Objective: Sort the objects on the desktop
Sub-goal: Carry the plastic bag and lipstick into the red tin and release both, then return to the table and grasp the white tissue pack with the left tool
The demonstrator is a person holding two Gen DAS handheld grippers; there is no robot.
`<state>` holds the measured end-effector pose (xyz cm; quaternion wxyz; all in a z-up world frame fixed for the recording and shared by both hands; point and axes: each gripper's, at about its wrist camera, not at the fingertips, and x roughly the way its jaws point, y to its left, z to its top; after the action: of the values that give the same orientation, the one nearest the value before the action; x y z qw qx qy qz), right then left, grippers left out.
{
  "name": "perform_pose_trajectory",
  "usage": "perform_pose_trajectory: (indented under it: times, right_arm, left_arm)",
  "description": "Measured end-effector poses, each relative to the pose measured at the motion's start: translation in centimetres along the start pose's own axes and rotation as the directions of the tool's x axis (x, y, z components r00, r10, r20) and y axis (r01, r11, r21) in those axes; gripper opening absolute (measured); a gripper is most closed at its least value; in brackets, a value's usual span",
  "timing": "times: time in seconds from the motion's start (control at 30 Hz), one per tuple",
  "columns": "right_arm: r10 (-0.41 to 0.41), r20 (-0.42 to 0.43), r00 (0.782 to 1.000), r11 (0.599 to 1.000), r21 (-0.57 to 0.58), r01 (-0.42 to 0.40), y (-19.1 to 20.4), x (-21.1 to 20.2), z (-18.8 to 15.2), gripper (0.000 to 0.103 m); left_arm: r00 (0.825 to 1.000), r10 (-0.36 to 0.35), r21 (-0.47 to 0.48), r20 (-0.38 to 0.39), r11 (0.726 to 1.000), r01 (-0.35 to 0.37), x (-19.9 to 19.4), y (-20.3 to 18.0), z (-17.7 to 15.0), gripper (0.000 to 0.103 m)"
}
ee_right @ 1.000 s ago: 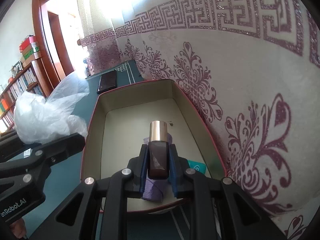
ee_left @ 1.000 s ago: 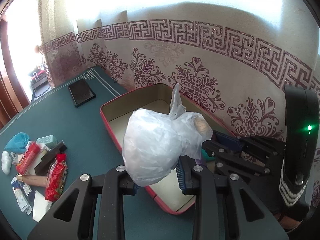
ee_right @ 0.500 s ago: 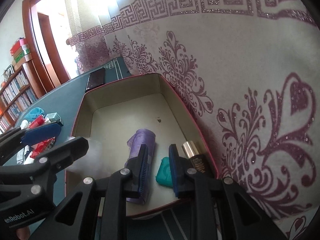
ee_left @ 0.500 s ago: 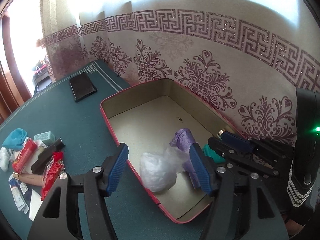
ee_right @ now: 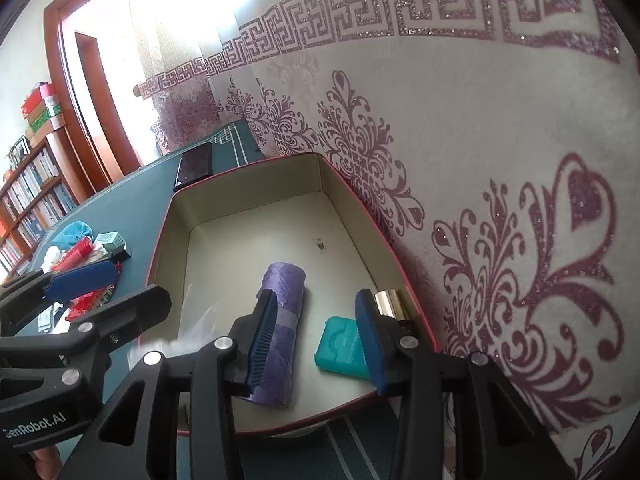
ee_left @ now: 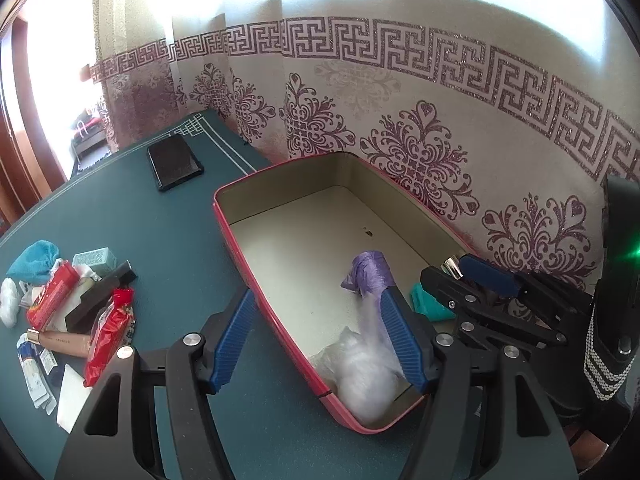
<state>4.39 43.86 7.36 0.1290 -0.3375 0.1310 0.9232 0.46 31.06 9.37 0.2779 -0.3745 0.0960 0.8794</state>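
Dropped plastic bag [ee_left: 366, 384] lies in red-rimmed box [ee_left: 256, 280] on green table [ee_left: 168, 232].

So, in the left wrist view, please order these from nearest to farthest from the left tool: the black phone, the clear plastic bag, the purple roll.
1. Clear plastic bag, in the box's near corner, by the left tool.
2. Purple roll, mid-box, beyond the bag.
3. Black phone, on the table's far side.

worktop [ee_left: 168, 240]: matt green felt | box [ee_left: 256, 280]: smooth matt cream inside | bag [ee_left: 366, 380]: thin crinkled clear plastic | roll [ee_right: 282, 320]: purple plastic film | cap [ee_right: 390, 302]: shiny gold metal
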Motion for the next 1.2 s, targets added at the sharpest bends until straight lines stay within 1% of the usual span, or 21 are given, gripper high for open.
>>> perform_pose_trajectory:
  times: [0.13, 0.23, 0.37, 0.47, 0.53, 0.63, 0.73, 0.8, 0.93, 1.2]
  right_arm:
    - [0.004, 0.014, 1.000, 1.000, -0.003, -0.004, 0.2, -0.5, 0.0, 0.046]
    - [0.013, 0.016, 1.000, 1.000, -0.012, -0.013, 0.6, -0.7, 0.0, 0.047]
    - [0.028, 0.017, 0.999, 0.999, -0.037, -0.027, 1.4, -1.1, -0.1, 0.047]
    - [0.037, 0.021, 0.999, 0.998, -0.057, -0.036, 2.1, -1.4, -0.2, 0.048]
    - [0.041, 0.026, 0.999, 0.997, -0.069, -0.039, 2.5, -1.7, -0.4, 0.052]
    - [0.037, 0.040, 0.999, 0.996, -0.088, -0.033, 3.1, -2.2, -0.4, 0.056]
    - [0.037, 0.052, 0.998, 0.994, -0.107, -0.031, 3.7, -2.6, -0.6, 0.066]
    - [0.039, 0.058, 0.998, 0.992, -0.118, -0.032, 4.1, -2.7, -0.7, 0.068]
    - [0.047, 0.067, 0.997, 0.990, -0.140, -0.037, 5.1, -3.0, -0.8, 0.070]
    - [0.086, 0.051, 0.995, 0.984, -0.162, -0.077, 8.1, -2.7, -0.8, 0.073]
  left_arm:
    - [1.000, -0.008, -0.052, 0.026, 0.999, 0.009, -1.2, 1.4, -0.2, 0.069]
    - [0.999, 0.006, -0.090, 0.035, 0.996, -0.003, -1.9, 2.6, -0.4, 0.069]
    - [0.999, 0.037, -0.131, 0.022, 0.991, -0.033, -2.1, 4.1, -1.0, 0.069]
    - [0.999, 0.045, -0.157, 0.006, 0.987, -0.043, -2.2, 5.1, -1.7, 0.069]
    - [0.998, 0.058, -0.169, -0.002, 0.984, -0.058, -2.2, 5.6, -2.1, 0.069]
    - [0.997, 0.072, -0.178, -0.008, 0.981, -0.073, -2.4, 6.2, -2.7, 0.069]
    - [0.996, 0.090, -0.191, -0.015, 0.977, -0.092, -2.5, 7.2, -3.3, 0.069]
    - [0.995, 0.101, -0.202, -0.022, 0.974, -0.104, -2.6, 8.1, -3.8, 0.069]
    - [0.991, 0.131, -0.235, -0.040, 0.962, -0.136, -3.0, 10.5, -5.0, 0.069]
    - [0.981, 0.185, -0.328, -0.061, 0.925, -0.195, -4.2, 16.0, -7.1, 0.069]
